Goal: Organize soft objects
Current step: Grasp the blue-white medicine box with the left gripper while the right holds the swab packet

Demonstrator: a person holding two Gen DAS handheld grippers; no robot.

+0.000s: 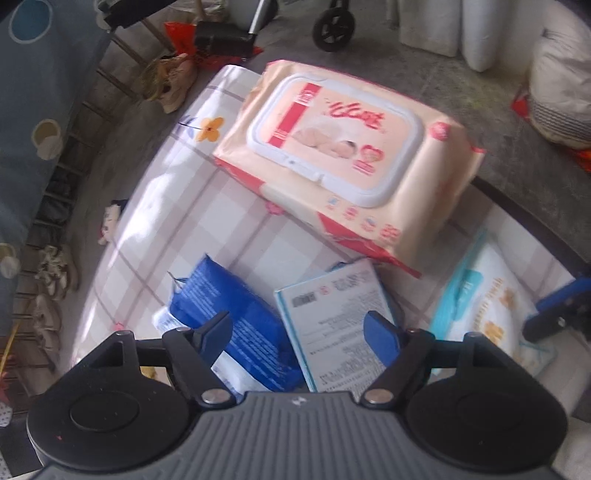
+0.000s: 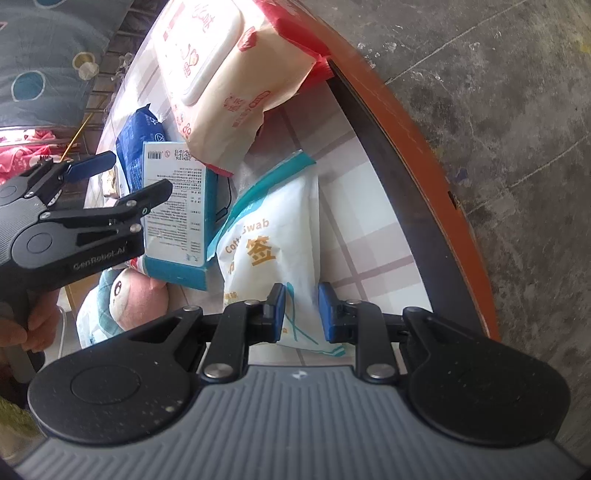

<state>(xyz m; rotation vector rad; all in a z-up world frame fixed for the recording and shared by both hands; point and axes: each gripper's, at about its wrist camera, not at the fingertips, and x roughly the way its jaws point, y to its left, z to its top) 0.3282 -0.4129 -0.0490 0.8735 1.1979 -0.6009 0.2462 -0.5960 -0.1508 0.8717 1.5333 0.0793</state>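
A large peach wet-wipes pack (image 1: 343,158) with a white lid lies on the checked tablecloth (image 1: 173,206); it also shows in the right wrist view (image 2: 221,74). Below it lie a blue soft pack (image 1: 236,325) and a white and teal box (image 1: 340,325). A white cotton swab bag (image 2: 273,251) lies at the right. My left gripper (image 1: 299,328) is open above the blue pack and the box. My right gripper (image 2: 301,310) is partly closed around the near end of the swab bag, with its pads (image 2: 277,314) at the bag's sides.
The table's orange edge (image 2: 424,155) runs along the right, with concrete floor (image 2: 498,110) beyond. A pink plush toy (image 2: 136,295) sits at the near left. Shoes (image 1: 173,81) on a rack and a cart wheel (image 1: 334,27) stand beyond the table.
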